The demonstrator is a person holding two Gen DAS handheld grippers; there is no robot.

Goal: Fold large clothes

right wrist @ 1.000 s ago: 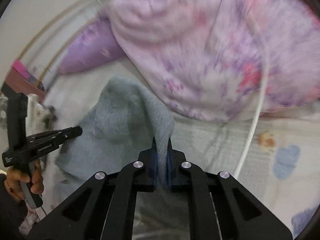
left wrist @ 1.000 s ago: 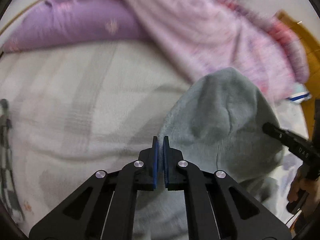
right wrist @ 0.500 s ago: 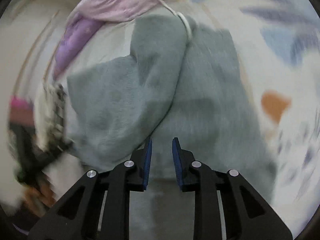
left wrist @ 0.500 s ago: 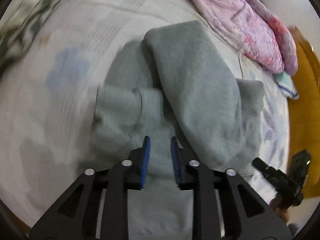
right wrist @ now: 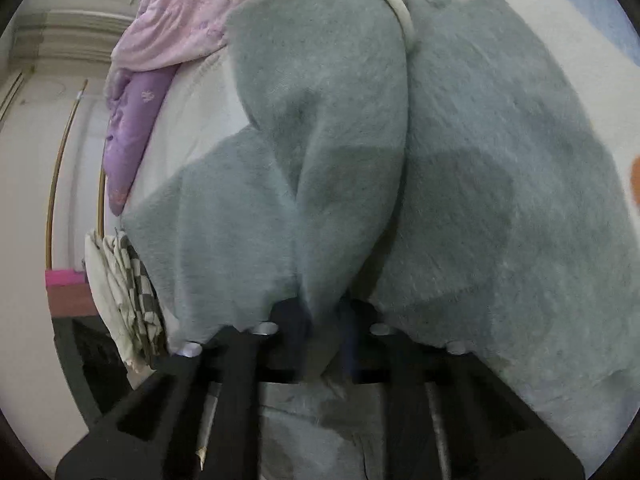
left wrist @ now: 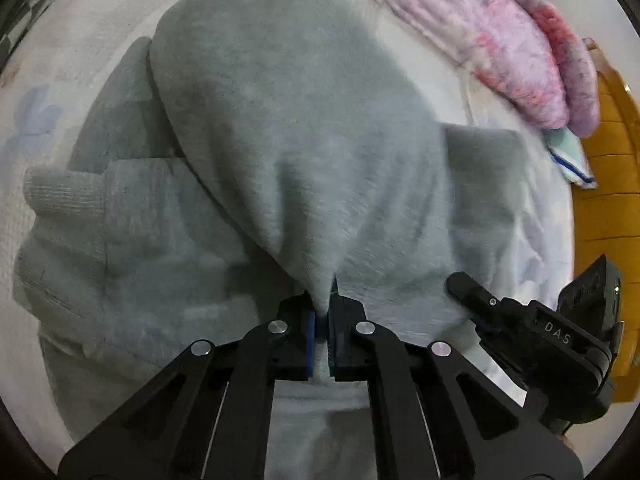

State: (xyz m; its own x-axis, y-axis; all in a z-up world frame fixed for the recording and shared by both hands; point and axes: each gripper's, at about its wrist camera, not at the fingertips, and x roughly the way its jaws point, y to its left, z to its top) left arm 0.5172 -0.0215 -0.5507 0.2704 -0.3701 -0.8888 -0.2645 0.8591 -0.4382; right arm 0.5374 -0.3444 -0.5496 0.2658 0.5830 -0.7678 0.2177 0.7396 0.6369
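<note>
A large grey fleece garment lies partly folded on the white bed, a ribbed cuff at its left. My left gripper is shut on a pinch of the grey fabric, which rises from the jaws in a cone. The right gripper's tip shows at the right of this view, against the cloth. In the right wrist view the grey garment fills the frame and my right gripper is shut on a fold of it; cloth drapes over the fingers.
A pink floral blanket lies at the far side of the bed, also seen in the right wrist view above a purple pillow. A white cable crosses the garment. A checked cloth hangs at the bed's left edge. An orange floor lies right.
Both grippers, open half a second ago over the laid-down garment, have closed on grey fabric again. Both cameras have come much nearer to the garment.
</note>
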